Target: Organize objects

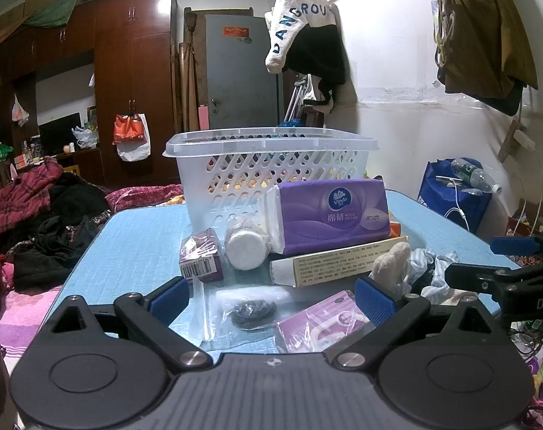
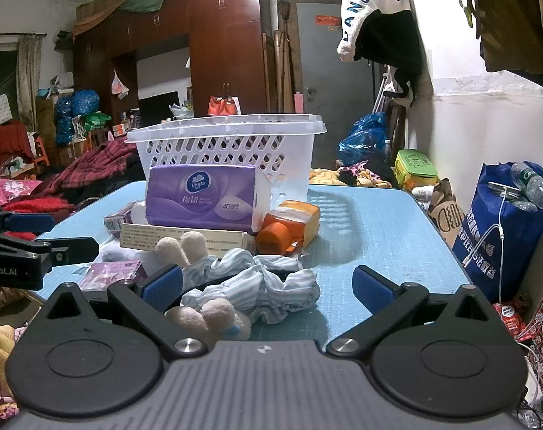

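A white perforated basket (image 1: 271,165) stands at the back of the blue table (image 1: 135,243); it also shows in the right wrist view (image 2: 228,150). In front of it lie a purple tissue pack (image 1: 336,215), a white-capped bottle (image 1: 246,243), a small purple carton (image 1: 201,259), a long cream box (image 1: 339,261), a clear bag with a dark item (image 1: 251,308) and a purple packet (image 1: 321,326). My left gripper (image 1: 271,301) is open above the clear bag. My right gripper (image 2: 268,286) is open around a striped blue cloth scrunchie with plush ears (image 2: 257,283). An orange bottle (image 2: 289,229) lies beyond.
Piles of clothes (image 1: 38,222) lie on the bed left of the table. A blue bag with water bottles (image 2: 504,222) stands at the right by the wall. Clothes hang overhead (image 1: 303,36). A dark wooden wardrobe (image 1: 128,71) stands behind.
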{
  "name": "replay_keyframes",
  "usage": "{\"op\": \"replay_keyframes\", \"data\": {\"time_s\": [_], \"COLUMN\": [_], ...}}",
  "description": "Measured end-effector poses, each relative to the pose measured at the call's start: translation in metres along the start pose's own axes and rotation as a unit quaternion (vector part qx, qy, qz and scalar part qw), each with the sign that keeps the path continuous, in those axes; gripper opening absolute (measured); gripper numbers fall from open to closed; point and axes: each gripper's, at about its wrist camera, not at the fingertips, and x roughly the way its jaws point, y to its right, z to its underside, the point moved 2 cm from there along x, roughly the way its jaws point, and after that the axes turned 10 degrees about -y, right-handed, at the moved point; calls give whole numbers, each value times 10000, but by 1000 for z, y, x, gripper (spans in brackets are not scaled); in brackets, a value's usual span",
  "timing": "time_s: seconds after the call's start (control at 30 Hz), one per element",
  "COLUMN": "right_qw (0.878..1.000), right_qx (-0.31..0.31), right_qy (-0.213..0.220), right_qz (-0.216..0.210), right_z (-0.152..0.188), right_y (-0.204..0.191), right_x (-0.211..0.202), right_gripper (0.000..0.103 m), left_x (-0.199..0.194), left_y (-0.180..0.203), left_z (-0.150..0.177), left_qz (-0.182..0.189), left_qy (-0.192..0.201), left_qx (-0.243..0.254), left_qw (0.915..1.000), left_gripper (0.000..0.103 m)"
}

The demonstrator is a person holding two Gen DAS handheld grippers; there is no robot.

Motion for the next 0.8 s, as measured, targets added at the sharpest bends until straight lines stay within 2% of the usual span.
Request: {"op": "replay_keyframes", "data": {"time_s": [0.8], "right_qw": [10000], "right_qx": [5], "right_qy": [16], "right_qz": [3], "right_z": [-1], "right_y": [1], "right_x": [-1], "right_gripper": [103], "left_x": [0], "left_y": [0], "left_z": [1], "left_qz": [-3], "left_qy": [3], "left_qx": [0], "left_qw": [10000], "left_gripper": [100]}}
